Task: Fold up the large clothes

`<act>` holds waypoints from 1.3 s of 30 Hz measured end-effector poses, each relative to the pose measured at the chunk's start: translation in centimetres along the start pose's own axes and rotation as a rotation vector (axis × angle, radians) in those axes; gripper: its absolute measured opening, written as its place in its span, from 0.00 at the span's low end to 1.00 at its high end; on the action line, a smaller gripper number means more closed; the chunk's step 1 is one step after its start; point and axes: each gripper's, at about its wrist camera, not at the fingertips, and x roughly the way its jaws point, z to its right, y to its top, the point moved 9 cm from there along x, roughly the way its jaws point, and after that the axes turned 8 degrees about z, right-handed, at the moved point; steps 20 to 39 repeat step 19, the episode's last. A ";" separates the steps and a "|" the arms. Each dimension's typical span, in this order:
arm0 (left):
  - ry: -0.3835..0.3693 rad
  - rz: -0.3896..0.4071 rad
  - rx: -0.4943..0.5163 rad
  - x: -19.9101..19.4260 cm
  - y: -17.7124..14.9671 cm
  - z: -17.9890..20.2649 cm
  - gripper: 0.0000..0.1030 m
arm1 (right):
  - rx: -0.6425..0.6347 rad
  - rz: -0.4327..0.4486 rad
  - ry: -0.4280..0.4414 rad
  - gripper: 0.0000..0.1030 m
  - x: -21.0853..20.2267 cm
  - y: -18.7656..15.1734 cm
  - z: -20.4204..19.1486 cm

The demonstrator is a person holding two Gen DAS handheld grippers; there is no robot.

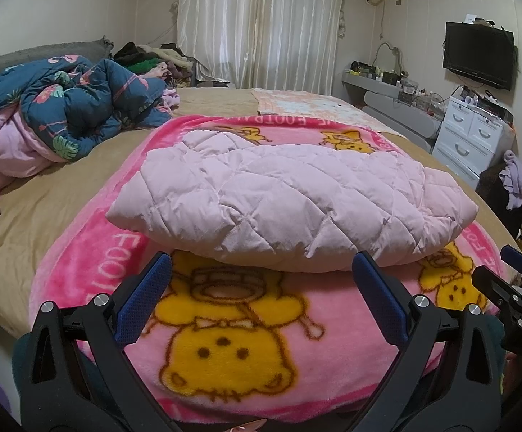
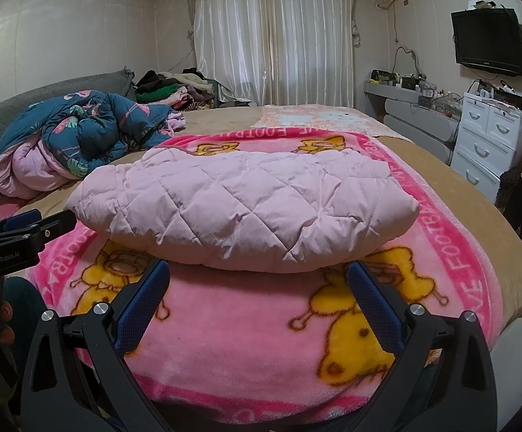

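Left claw [image 1: 261, 280] spread wide, empty; your right claw [image 2: 259, 288] likewise (both low over blanket [image 1: 246, 331]). Folded jacket [image 1: 289, 205] rests on blanket at 12 o'clock, just ahead of fingertips.

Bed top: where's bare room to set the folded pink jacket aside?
Free: tan bedspread right of the pink cartoon blanket; the tan strip between that blanket and the navy floral duvet. Crowded: the head end, with the duvet and the clothes pile. The quilted pink jacket covers mid-blanket.
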 end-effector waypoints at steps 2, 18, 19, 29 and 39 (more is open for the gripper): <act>0.004 -0.009 -0.003 0.0 -0.1 -0.3 0.91 | 0.001 0.000 0.000 0.96 -0.1 0.0 0.0; 0.290 -0.075 -0.136 5.2 1.2 -15.5 0.91 | 0.285 -0.026 -0.276 0.96 -0.5 -2.4 16.4; 0.359 -0.078 -0.141 5.8 1.6 -18.5 0.91 | 0.324 -0.033 -0.396 0.96 -1.2 -3.6 21.5; 0.359 -0.078 -0.141 5.8 1.6 -18.5 0.91 | 0.324 -0.033 -0.396 0.96 -1.2 -3.6 21.5; 0.359 -0.078 -0.141 5.8 1.6 -18.5 0.91 | 0.324 -0.033 -0.396 0.96 -1.2 -3.6 21.5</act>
